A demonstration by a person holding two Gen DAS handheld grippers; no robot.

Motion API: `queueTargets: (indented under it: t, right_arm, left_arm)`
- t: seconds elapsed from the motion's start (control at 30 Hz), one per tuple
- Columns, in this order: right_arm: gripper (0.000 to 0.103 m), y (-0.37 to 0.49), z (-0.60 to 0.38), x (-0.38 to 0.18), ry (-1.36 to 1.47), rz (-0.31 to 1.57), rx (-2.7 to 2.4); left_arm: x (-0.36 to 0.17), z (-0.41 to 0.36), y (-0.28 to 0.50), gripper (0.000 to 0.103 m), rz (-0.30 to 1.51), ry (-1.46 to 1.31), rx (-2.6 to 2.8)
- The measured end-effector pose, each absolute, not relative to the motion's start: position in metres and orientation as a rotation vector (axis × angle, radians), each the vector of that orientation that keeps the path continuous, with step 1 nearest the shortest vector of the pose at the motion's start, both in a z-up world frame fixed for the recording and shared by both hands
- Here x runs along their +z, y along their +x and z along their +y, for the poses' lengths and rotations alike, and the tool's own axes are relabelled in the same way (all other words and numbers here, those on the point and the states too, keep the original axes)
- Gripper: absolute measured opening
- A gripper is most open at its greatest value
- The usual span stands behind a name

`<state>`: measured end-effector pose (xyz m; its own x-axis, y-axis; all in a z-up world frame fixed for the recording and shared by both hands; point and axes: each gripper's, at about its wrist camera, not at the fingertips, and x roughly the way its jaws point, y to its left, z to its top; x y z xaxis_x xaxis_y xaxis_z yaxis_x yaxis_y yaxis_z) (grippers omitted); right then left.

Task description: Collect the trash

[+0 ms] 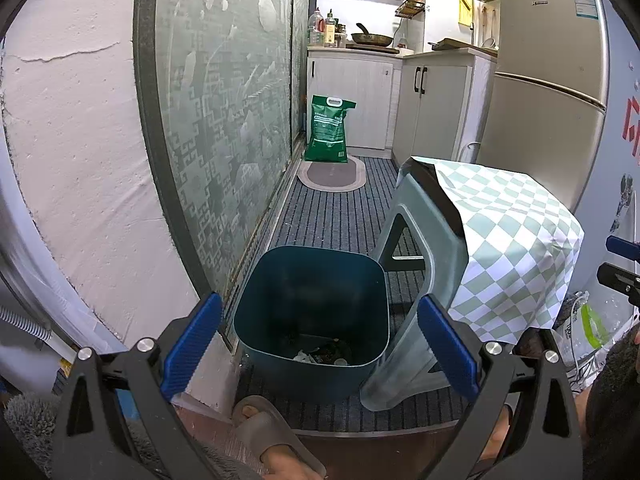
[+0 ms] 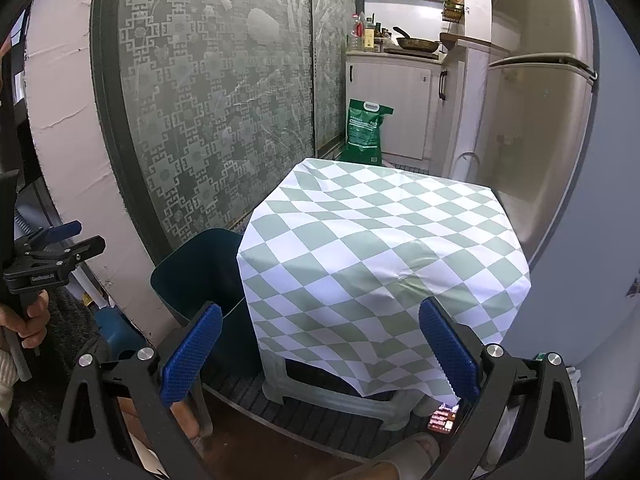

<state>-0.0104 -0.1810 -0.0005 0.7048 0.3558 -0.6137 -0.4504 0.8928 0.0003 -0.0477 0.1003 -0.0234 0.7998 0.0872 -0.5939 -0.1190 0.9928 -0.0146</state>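
On the left, the left gripper [image 1: 319, 338] is wide open and holds nothing. It hangs above the dark teal trash bin [image 1: 312, 320], whose open mouth is directly in front and below, between the 2 blue pads. Some scraps of trash [image 1: 320, 354] lie on the bin's bottom. The bin stands on the striped floor mat, close to the patterned glass door [image 1: 224, 120] on its left and touching or almost touching the leg of the plastic stool [image 1: 412, 240] on its right, so side room is small; the free way is from above.

The right gripper [image 2: 320, 340] is also wide open and empty, facing the checkered cloth [image 2: 380, 248] over the stool. I see no loose trash on the cloth. A small colourful packet [image 2: 442, 420] lies on the floor near the right finger; it is perhaps trash, and the right gripper is nearer to it.
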Motion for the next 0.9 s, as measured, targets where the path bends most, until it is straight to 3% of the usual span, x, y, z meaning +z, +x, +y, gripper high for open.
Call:
queueTargets:
  t: [0.9]
  right_arm:
    - [0.099, -0.0088, -0.1775, -0.0041, -0.158, 0.650, 0.458]
  left_arm:
    - [-0.0246, 0.1042, -0.0484, 0.100, 0.636, -0.057, 0.114]
